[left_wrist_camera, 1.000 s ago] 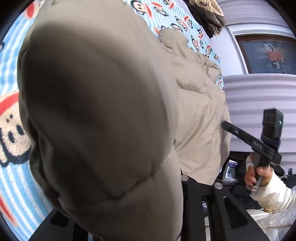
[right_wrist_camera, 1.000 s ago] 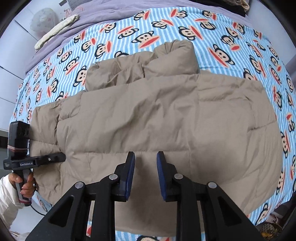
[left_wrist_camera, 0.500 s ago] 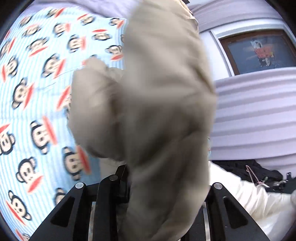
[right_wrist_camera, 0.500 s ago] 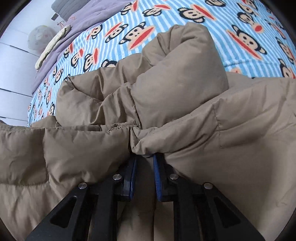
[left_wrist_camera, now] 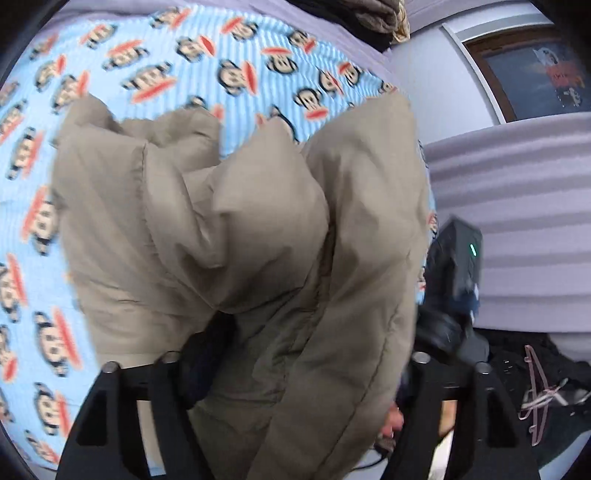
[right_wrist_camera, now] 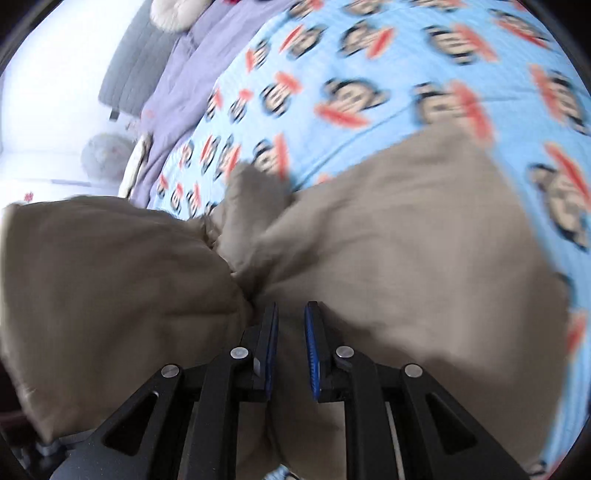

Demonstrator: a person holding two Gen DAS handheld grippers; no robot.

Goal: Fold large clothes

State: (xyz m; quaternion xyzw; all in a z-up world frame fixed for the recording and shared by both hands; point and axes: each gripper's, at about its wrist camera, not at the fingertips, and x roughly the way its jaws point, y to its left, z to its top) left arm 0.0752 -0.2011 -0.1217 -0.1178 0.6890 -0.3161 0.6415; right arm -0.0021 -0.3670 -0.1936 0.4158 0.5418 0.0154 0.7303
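Note:
A large beige puffer jacket [left_wrist_camera: 240, 229] lies bunched on a bed with a blue monkey-print sheet [left_wrist_camera: 155, 66]. My left gripper [left_wrist_camera: 288, 354] is shut on a thick fold of the jacket, which hangs over and hides its fingertips. In the right wrist view the jacket [right_wrist_camera: 406, 240] fills the lower frame. My right gripper [right_wrist_camera: 290, 314] has its blue-padded fingers close together with jacket fabric pinched between them. The other gripper's black body [left_wrist_camera: 458, 258] shows at the right of the left wrist view.
A purple blanket [right_wrist_camera: 173, 96] and a grey pillow [right_wrist_camera: 129, 66] lie at the bed's head. Dark clothes [left_wrist_camera: 369, 18] are piled at the far edge. A ribbed grey wall [left_wrist_camera: 517, 206] and a clothes hanger [left_wrist_camera: 539, 391] on the floor are to the right.
Both grippers have lifted and swung the jacket. The right gripper went from hovering above the flat jacket to pinching its edge, and the view is now blurred by motion.

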